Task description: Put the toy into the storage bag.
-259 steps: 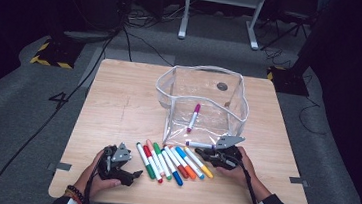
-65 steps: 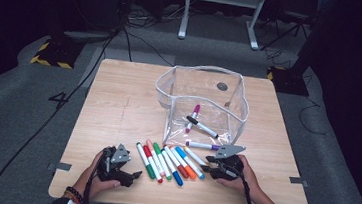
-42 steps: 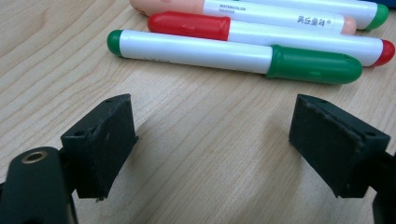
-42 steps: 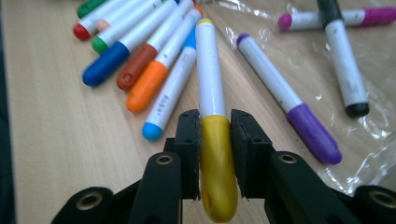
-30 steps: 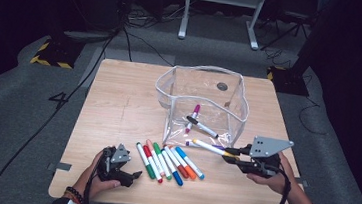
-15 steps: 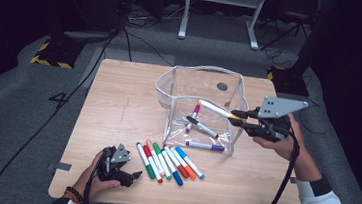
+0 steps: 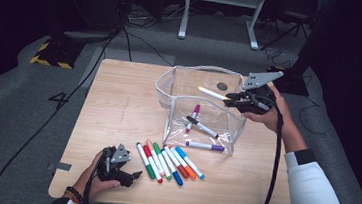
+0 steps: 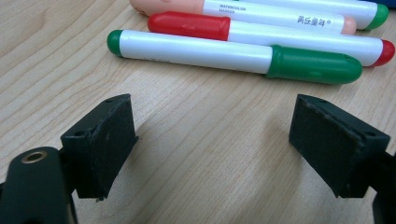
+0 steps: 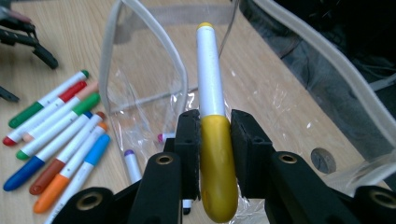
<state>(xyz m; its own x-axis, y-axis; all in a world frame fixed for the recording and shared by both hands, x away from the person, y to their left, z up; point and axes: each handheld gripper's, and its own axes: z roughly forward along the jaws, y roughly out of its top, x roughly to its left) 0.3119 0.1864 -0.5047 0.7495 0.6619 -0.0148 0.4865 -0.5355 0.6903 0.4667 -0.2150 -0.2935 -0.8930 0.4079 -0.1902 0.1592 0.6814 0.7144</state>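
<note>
R gripper (image 7: pixel 230 98) pinches yellow marker (image 9: pixel 211 126) over clear pouch (image 7: pixel 170 83); L gripper (image 8: pixel 212 154) spread, idle. Step: bagging markers. Next I lower, release inside.

The clear pouch (image 7: pixel 203 109) stood open at the top, with passage down between its rims. Three markers (image 7: pixel 201 129) lay on its floor. A marker row (image 7: pixel 168 162) blocked the near table (image 7: pixel 119 101); the left side stayed free.

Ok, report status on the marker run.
Right gripper shut on yellow-capped white marker, above clear plastic pouch. Left gripper open, empty, on table. Nothing blocking pouch mouth.
</note>
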